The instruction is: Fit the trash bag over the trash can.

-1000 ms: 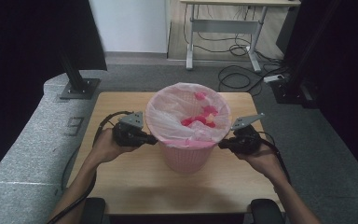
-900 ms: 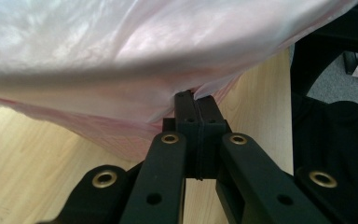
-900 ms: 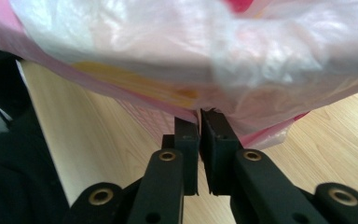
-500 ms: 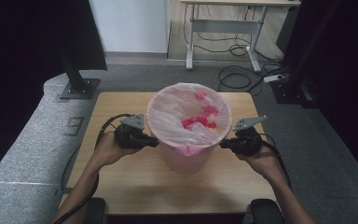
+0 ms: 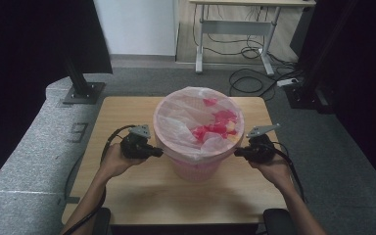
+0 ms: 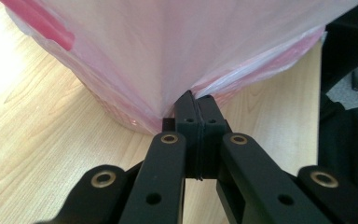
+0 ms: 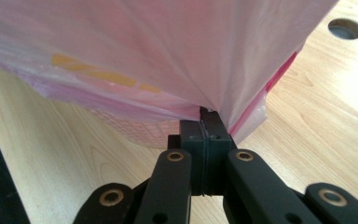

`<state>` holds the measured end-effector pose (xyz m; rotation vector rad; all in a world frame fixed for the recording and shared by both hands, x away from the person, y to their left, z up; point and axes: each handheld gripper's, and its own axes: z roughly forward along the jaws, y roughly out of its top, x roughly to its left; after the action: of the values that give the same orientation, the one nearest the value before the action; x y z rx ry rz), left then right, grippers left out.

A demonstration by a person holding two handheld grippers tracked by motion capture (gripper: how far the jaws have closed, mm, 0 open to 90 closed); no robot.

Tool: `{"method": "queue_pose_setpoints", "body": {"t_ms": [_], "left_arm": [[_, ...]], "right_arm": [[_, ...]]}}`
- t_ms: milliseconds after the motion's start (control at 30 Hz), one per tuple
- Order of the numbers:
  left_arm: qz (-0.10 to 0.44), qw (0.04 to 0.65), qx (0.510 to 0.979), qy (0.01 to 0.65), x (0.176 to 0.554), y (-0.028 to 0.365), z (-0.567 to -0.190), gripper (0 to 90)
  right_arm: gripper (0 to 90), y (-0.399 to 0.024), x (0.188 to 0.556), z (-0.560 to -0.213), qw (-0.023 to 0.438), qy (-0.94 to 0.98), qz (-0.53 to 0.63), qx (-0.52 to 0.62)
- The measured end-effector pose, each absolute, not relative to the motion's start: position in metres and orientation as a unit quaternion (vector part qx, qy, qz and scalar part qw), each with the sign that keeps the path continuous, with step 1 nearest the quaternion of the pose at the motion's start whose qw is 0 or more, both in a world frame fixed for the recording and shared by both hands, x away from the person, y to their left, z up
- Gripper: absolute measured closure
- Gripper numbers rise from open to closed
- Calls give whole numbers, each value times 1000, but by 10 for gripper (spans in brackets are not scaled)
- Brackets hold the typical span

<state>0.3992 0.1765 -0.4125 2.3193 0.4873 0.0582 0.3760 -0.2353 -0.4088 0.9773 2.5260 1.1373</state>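
Since the earlier frame both hands have sunk a little, drawing the bag's edge lower over the bin, whose rim now sits nearer the person.

In the high view, the round pink plastic waste bin stands at the middle of the light wooden counter. A thin translucent pink plastic bag lines it, folded out over the rim, with crumpled red and pink scraps inside. The left gripper meets the bag's folded edge at the bin's left side, and the right gripper meets it at the right side, each held level by a hand.

In the left gripper view, the black jaws are pressed tight together, pinching a fold of the pink film at their tips, so the left gripper holds the bag. The film pulls taut into a point there, with the bin's wall just behind and the counter below.

In the right gripper view, the right gripper is likewise clamped on the bag's edge, the film stretched toward its tips. The latticed pink wall of the bin shows just beneath the bag.
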Motion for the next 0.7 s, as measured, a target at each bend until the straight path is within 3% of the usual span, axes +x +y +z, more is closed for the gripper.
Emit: {"method": "queue_pose_setpoints", "body": {"t_ms": [433,533,600,700], "left_arm": [[8,394,894,215,408,174,-435,883],[12,399,892,213,404,178,-432,745],[19,402,891,210,399,183,-428,607],[44,398,892,211,392,188,-422,454]], "right_arm": [[888,-228,393,-434,79,849,391,347],[794,-232,393,-431,78,851,390,343],[643,-237,390,-428,71,852,392,339],[504,-244,383,-419,70,858,396,320]]}}
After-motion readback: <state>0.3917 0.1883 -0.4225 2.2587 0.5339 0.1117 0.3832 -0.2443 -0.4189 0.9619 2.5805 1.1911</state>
